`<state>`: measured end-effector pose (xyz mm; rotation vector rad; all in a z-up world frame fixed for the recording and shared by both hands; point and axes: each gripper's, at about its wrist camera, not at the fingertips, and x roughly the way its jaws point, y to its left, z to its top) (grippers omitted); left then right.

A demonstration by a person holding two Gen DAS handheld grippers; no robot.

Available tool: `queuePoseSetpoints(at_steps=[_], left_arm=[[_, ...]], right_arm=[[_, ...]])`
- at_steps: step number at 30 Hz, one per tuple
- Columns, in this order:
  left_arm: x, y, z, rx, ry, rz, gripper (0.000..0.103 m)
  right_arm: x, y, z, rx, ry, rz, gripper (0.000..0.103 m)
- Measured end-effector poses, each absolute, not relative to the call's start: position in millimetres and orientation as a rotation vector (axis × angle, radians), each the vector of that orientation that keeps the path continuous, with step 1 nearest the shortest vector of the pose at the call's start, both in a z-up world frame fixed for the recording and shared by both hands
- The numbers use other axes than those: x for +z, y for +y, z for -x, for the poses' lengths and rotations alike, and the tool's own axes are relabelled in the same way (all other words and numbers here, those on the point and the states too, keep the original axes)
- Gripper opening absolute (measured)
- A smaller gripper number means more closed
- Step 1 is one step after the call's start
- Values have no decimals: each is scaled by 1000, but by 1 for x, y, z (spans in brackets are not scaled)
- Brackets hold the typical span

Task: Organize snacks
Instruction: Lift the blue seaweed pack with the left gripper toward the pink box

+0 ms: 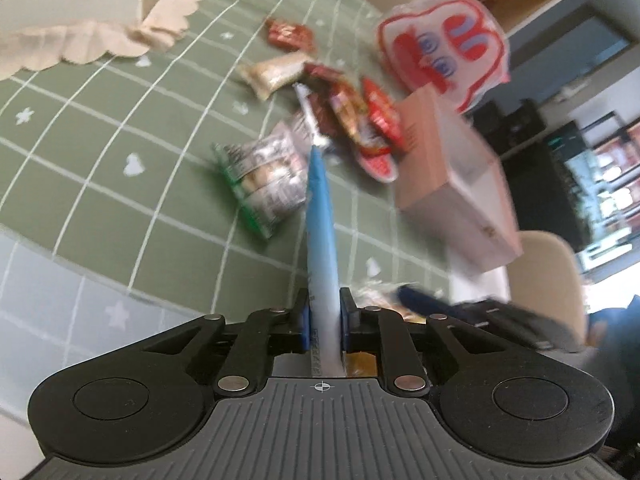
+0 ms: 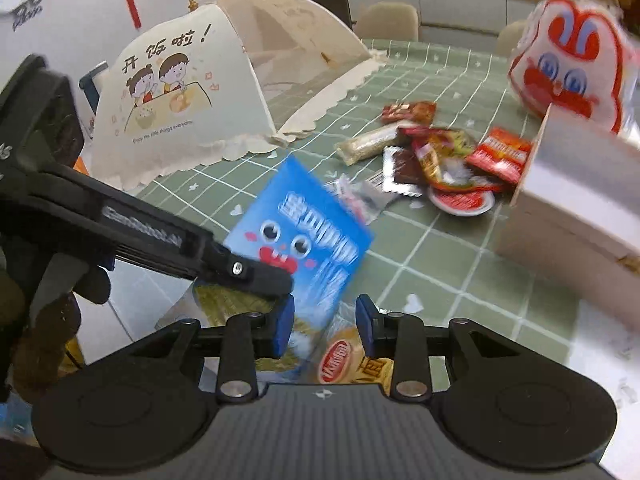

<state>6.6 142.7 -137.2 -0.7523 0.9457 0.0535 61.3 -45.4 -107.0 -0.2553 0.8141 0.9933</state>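
Note:
My left gripper [image 1: 324,322] is shut on a flat blue snack packet [image 1: 320,216], seen edge-on; in the right wrist view the packet [image 2: 304,240] shows a cartoon face and is held above the table's near edge by the left gripper [image 2: 280,284]. My right gripper [image 2: 326,326] is open and empty, just below the packet, over a yellow snack bag [image 2: 352,364]. A pile of small snack packets [image 2: 440,156] lies on the green checked tablecloth [image 2: 440,248]. A green-edged biscuit pack [image 1: 260,184] lies nearer.
An open pinkish-white box [image 2: 568,208] stands at the right, also in the left wrist view [image 1: 452,184]. A white and red cartoon bag [image 2: 572,60] sits behind it. A folding mesh food cover [image 2: 224,80] fills the left. Chairs [image 2: 388,20] stand at the far side.

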Motion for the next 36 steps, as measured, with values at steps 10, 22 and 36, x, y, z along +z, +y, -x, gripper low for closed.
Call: queuePoseSetpoints(at_steps=[10,22,36], left_arm=[[-121,126,25,192,906,706,16],[-105,110,46,351,910,534,17],[-100,102,38,340,922,422,17]], right_arm=[[-103,-94,-66,915,763,277,67],[-112,-86,-45,938,780,374,68],[-129,-47,-64,790,961,343,77]])
